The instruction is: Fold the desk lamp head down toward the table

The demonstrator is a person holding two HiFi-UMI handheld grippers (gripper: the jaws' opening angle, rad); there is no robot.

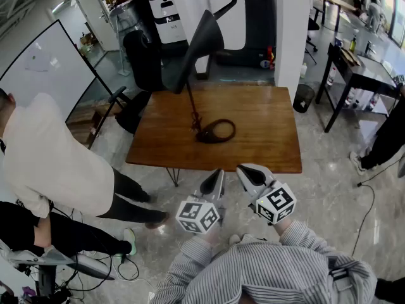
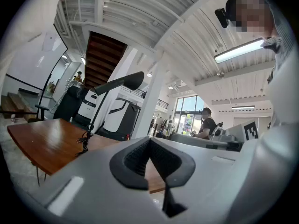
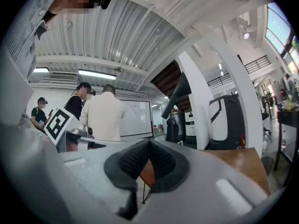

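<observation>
The black desk lamp (image 1: pixel 201 50) stands near the middle of the brown wooden surface (image 1: pixel 266 138). Its thin stem rises tilted from an oval ring base (image 1: pixel 216 130), and its long black head (image 1: pixel 209 30) is lifted high above the far edge. A small bundle of dark cable (image 1: pixel 195 120) lies touching the base. The left claw (image 1: pixel 218 175) and the right claw (image 1: pixel 245 170) hang side by side before the near edge, well apart from the lamp (both held about level). Each claw is fully closed, pads together, with nothing between them. A person in a white shirt (image 1: pixel 50 151) bends at the left
</observation>
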